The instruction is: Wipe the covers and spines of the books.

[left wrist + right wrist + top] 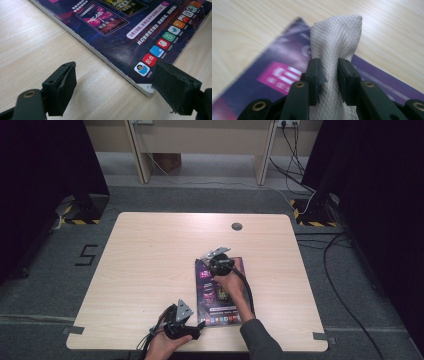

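My right gripper (329,75) clamps white textured paper towel (335,35) over glossy purple magazine (220,292); left gripper (113,87) gapes empty at magazine corner on pale wooden table (150,255).

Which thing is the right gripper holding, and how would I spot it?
Start at the wooden table and find the purple magazine lying on it. Above its far end, the right gripper pinches a white cloth, its quilted weave unlike the glossy cover.

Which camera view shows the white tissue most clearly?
The right gripper view: the tissue fills the centre, pinched between the right claw jaws above the magazine. In the other views I cannot make it out.
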Action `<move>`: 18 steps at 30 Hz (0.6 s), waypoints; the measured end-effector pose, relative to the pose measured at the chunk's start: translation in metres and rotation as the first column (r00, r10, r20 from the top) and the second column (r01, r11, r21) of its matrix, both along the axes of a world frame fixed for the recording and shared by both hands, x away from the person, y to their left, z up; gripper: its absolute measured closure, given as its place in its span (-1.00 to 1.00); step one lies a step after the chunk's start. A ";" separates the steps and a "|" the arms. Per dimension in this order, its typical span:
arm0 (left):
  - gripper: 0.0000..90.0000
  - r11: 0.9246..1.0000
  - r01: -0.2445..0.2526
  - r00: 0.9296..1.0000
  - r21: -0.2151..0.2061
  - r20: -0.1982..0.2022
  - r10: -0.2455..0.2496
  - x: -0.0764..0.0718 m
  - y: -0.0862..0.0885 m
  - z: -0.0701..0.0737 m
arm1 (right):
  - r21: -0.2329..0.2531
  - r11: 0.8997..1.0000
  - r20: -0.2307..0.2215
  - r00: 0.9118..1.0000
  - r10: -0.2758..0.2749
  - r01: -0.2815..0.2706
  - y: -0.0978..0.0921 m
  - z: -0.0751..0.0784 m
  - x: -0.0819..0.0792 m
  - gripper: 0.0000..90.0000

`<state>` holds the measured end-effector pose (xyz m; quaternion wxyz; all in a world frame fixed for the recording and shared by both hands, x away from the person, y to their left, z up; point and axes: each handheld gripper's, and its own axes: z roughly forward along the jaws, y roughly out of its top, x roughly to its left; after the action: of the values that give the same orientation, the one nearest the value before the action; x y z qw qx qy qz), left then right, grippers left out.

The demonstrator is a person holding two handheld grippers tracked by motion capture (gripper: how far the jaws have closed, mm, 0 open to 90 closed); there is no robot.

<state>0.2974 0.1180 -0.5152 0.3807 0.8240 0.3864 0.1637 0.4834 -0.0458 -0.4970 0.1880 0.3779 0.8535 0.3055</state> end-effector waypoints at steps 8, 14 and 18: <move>-0.59 1.000 0.002 1.000 0.001 0.000 -0.002 0.000 0.000 0.000 | -0.014 0.998 0.011 0.998 0.062 -0.062 0.018 0.000 -0.008 0.60; -0.58 1.000 0.004 0.999 -0.030 -0.041 -0.005 0.002 0.004 0.002 | -0.005 0.994 0.015 0.994 0.111 -0.111 0.017 -0.001 -0.022 0.60; -0.58 1.000 -0.007 0.999 -0.026 -0.045 0.005 0.002 0.011 0.005 | 0.020 0.989 0.018 0.989 0.148 -0.148 0.013 -0.003 -0.036 0.60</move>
<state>0.2995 0.1294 -0.5102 0.3822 0.8213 0.3993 0.1414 0.4477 -0.0325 -0.5000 0.1678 0.3131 0.8743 0.3309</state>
